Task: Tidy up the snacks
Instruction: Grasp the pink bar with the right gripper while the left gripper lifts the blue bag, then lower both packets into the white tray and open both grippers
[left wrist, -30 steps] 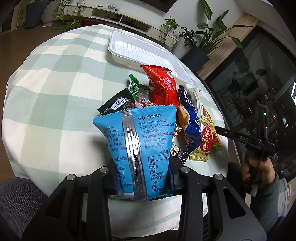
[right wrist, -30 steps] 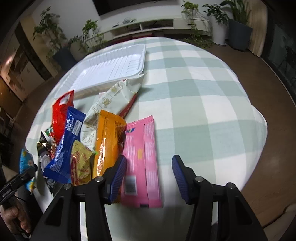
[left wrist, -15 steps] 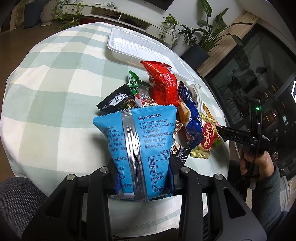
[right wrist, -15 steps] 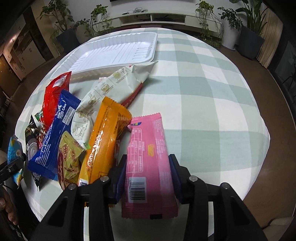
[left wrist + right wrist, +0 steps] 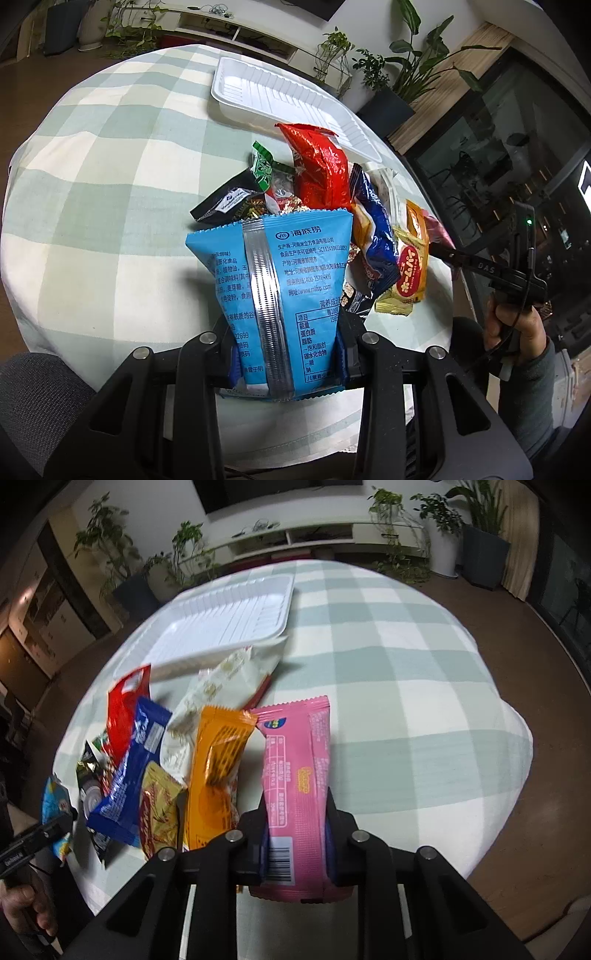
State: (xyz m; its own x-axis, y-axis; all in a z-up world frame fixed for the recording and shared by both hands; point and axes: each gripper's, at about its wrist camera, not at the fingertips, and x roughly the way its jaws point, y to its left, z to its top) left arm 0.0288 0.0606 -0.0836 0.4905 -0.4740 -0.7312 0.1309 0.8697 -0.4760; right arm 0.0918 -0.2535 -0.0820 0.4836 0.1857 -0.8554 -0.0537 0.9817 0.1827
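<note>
left gripper (image 5: pixel 286 343) jaws squeezed on blue bag (image 5: pixel 280 291), held up over near edge of tabletop (image 5: pixel 92 177). right gripper (image 5: pixel 295 834) jaws squeezed on pink pack (image 5: pixel 297 775). best to lift both slow and level, then drop flat in white tray (image 5: pixel 221 627). blue bag says "www.mlfsp.com"; yellow pack (image 5: pixel 408 273) letters too small.

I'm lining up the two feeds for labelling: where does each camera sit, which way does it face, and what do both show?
Left wrist: sits on the left tongs, looking along them across the checked table at the blue snack bag they clamp; the person's right hand shows.
Right wrist: sits on the right tongs, facing the white tray, clamping the pink snack pack.
Shared: tray, red packet, snack pile.
</note>
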